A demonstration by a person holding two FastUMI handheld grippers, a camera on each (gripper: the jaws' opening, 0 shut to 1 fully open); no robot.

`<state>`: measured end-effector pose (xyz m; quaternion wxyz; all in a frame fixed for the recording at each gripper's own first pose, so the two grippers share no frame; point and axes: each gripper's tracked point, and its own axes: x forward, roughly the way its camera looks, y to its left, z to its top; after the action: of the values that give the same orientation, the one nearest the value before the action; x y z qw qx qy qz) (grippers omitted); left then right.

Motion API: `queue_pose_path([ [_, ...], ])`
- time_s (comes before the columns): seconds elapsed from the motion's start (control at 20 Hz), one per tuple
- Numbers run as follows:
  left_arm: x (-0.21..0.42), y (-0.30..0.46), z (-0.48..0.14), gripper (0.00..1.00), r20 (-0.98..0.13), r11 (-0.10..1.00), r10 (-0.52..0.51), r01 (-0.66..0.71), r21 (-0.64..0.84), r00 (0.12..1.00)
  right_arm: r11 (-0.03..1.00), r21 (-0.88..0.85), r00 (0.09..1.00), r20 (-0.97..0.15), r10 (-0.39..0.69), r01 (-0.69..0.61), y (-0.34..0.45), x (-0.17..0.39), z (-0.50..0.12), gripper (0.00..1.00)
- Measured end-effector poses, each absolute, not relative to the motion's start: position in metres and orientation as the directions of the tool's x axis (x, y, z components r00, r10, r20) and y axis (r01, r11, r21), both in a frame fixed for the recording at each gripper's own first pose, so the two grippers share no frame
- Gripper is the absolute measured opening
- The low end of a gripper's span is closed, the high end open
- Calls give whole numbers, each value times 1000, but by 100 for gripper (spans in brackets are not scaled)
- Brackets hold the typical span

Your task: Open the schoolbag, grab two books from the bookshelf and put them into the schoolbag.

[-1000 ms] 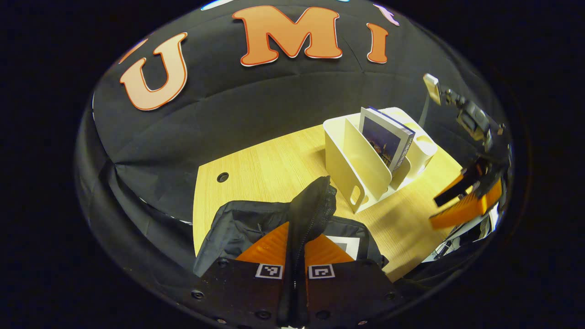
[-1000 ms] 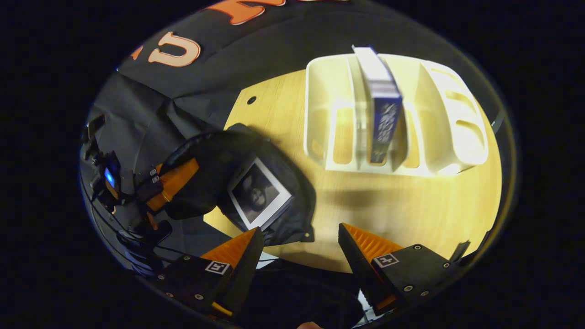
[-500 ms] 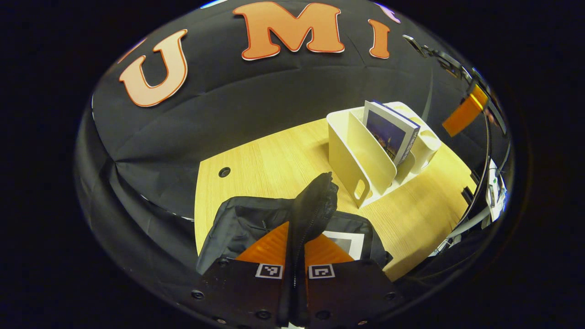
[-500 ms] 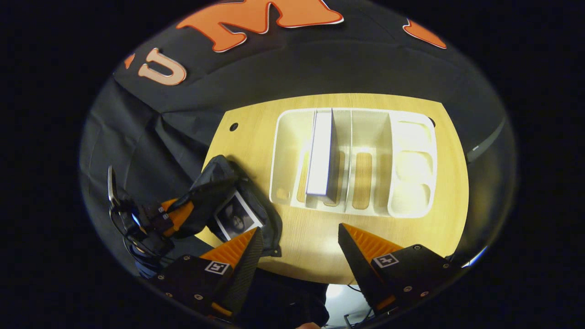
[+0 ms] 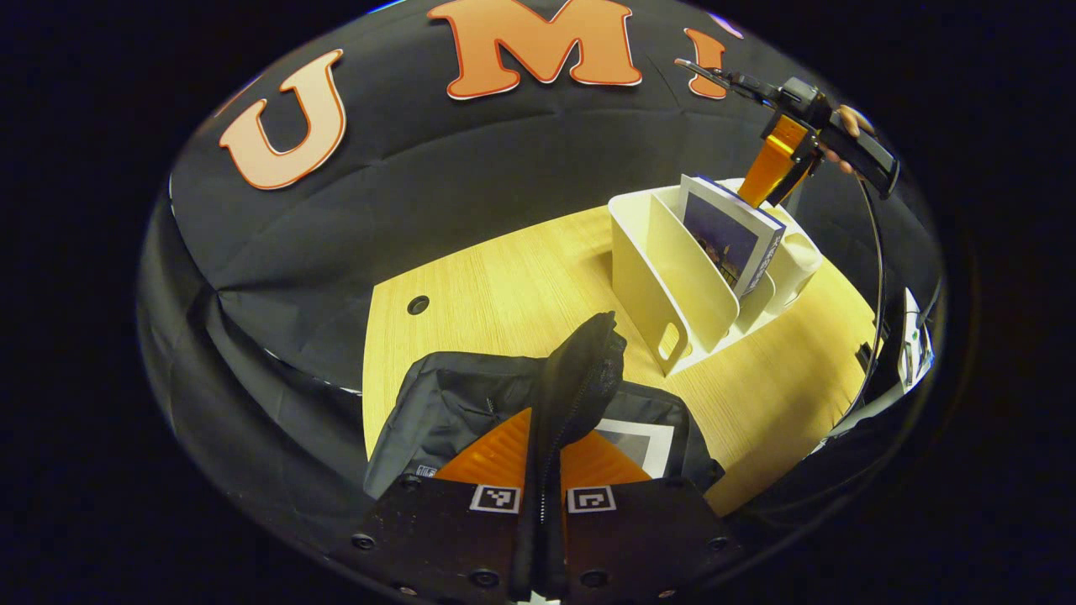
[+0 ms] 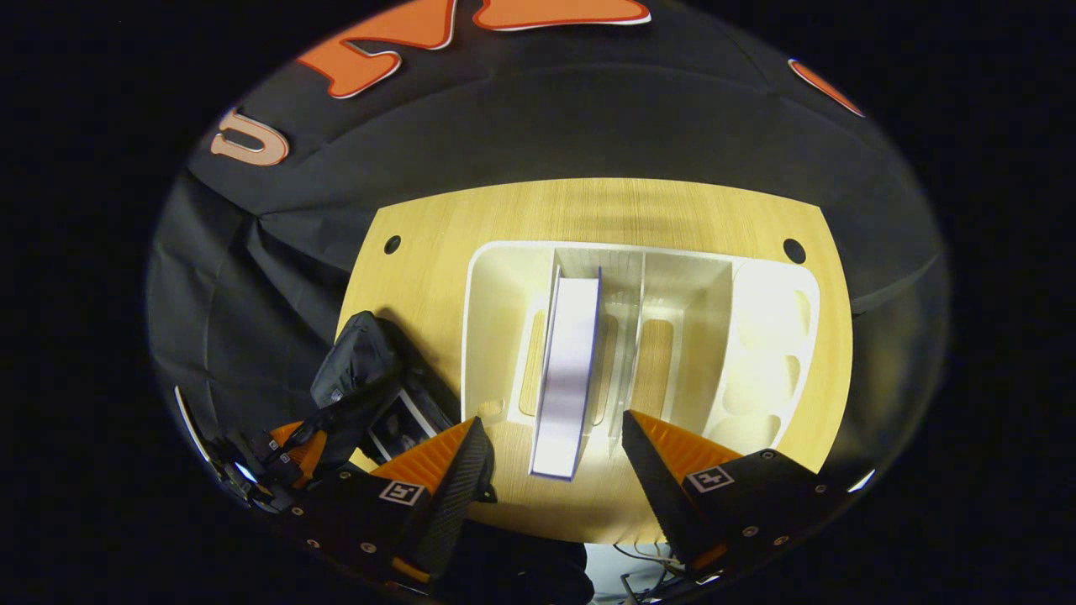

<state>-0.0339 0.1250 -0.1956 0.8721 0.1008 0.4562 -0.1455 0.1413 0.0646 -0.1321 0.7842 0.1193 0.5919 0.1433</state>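
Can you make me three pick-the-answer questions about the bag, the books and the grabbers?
1. Where does the upright book stand?
A. in the white bookshelf
B. flat on the table
C. under the schoolbag

2. How many books stand in the bookshelf?
A. three
B. one
C. none

3. What are the right gripper fingers doing?
A. squeezing the book
B. pinching the schoolbag
C. spread open above the book

Answers: 1 A, it leans between the shelf's dividers. 2 B, one book is there; another lies inside the schoolbag. 3 C, a wide gap shows between its fingers, while the left gripper pinches the schoolbag's zipper flap.
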Motion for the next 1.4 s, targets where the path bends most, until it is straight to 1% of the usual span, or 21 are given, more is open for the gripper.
queue_pose_path([
  [0.05,-35,124,-195,6,-828,939,-157,342,44,538,934,352,247,-901,356,-64,65,148,-141,96],
  [0.1,-36,124,-196,6,-832,940,-151,339,47,533,943,330,240,-912,332,-48,63,154,-152,93],
  [0.15,-36,125,-196,7,-835,939,-143,340,56,532,951,309,234,-922,308,-33,59,160,-160,88],
  [0.25,-37,127,-194,6,-840,936,-131,344,70,527,953,301,214,-930,298,-21,61,165,-170,71],
  [0.3,-37,128,-194,6,-843,937,-124,341,73,523,954,299,207,-933,295,-15,64,168,-173,60],
  [0.35,-38,127,-195,6,-846,938,-120,338,75,519,955,297,202,-935,291,-5,66,169,-175,54],
  [0.4,-39,128,-194,6,-847,939,-116,335,76,518,953,303,203,-933,297,-4,65,170,-175,45],
  [0.55,-41,126,-194,6,-852,943,-105,324,79,513,961,278,223,-938,267,17,52,174,-175,41],
  [0.6,-42,127,-194,6,-854,944,-100,321,81,510,964,264,230,-940,251,27,46,173,-176,37],
  [0.7,-43,127,-194,6,-856,944,-94,320,87,509,961,275,228,-939,260,39,39,168,-173,32],
  [0.8,-43,127,-194,6,-858,944,-88,317,90,506,957,287,237,-933,270,38,32,162,-168,29],
  [0.95,-43,129,-194,6,-859,946,-80,310,95,506,955,295,265,-923,277,29,25,150,-151,29],
  [1.1,-43,129,-195,6,-857,943,-108,324,72,505,953,300,303,-913,272,49,18,133,-133,29],
  [1.4,-40,133,-198,6,-855,892,-190,448,54,483,940,311,368,-898,241,141,22,82,-97,29],
])
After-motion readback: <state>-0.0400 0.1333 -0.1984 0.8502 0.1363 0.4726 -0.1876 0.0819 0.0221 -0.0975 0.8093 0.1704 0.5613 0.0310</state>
